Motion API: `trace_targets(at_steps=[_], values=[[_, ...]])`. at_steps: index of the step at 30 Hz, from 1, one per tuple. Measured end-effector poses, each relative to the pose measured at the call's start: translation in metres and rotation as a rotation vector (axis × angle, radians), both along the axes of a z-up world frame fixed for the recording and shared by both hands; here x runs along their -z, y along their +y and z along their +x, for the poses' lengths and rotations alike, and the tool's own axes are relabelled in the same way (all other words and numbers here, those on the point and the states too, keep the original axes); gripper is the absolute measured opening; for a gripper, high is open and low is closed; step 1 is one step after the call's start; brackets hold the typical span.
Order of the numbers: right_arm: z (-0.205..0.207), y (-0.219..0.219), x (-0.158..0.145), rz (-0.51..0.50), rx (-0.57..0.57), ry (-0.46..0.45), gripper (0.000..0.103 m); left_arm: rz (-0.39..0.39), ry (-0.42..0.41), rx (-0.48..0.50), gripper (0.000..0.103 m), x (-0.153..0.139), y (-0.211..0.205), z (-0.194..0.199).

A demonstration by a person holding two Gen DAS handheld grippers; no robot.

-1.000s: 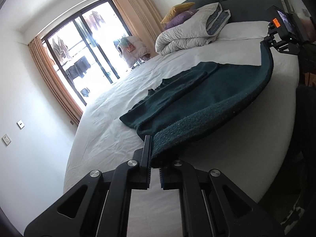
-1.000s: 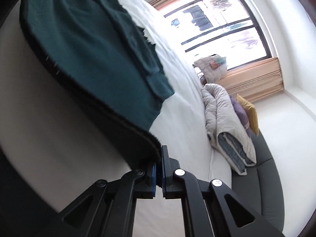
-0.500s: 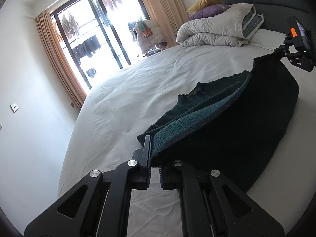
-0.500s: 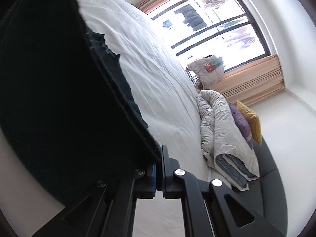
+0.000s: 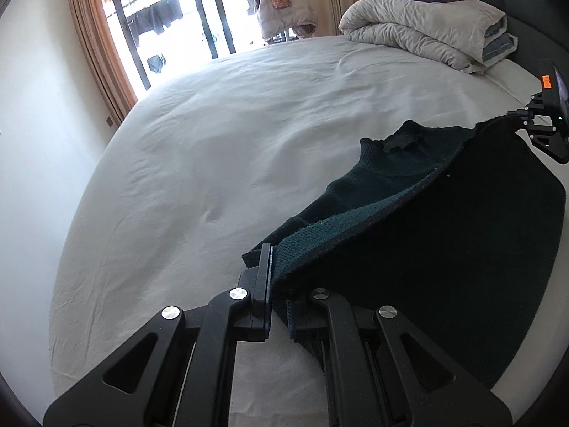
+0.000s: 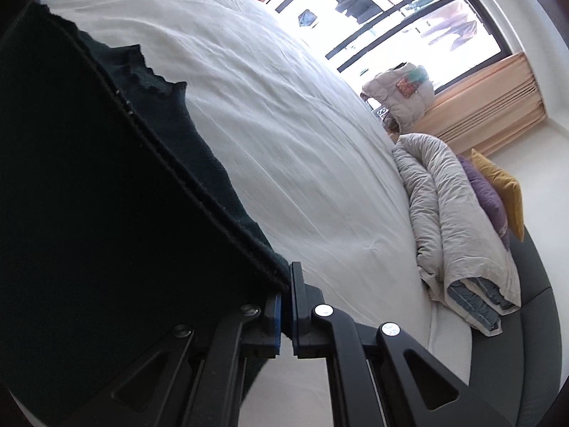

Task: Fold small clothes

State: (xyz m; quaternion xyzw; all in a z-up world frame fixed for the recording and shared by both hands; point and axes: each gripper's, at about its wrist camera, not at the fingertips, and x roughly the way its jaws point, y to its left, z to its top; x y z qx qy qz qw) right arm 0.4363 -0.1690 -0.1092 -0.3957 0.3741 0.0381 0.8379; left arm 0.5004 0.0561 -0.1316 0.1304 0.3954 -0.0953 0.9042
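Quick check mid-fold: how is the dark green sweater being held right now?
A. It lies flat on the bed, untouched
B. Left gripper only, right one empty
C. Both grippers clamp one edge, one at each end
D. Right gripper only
C: the left gripper and the right gripper are each shut on the dark green sweater, its edge stretched between them above the bed.

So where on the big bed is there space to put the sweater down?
The white sheet is bare from the window side across to the dark green knitted sweater. It is crowded by the headboard, where the rolled grey duvet sits, and where the sweater hangs.
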Motion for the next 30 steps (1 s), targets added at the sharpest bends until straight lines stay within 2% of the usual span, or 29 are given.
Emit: trace_targets(at_steps=[5,9,14,27,30], values=[[0.031,-0.005,0.016,0.018,0.033,0.053,0.003,-0.087,0.126,-0.012,0.005,0.026,0.014,0.038],[0.042,0.0,0.027,0.001,0.048,0.07,0.003,-0.079,0.145,-0.007,0.005,0.033,0.016,0.051],[0.048,0.003,0.034,-0.006,0.071,0.078,0.003,-0.113,0.211,-0.001,0.005,0.037,0.02,0.071],[0.069,0.002,0.032,0.056,0.132,0.057,0.004,-0.123,0.184,-0.065,0.005,0.044,0.023,0.063],[0.079,0.0,0.048,0.092,0.167,0.137,0.006,-0.107,0.156,-0.078,0.007,0.045,0.019,0.059]])
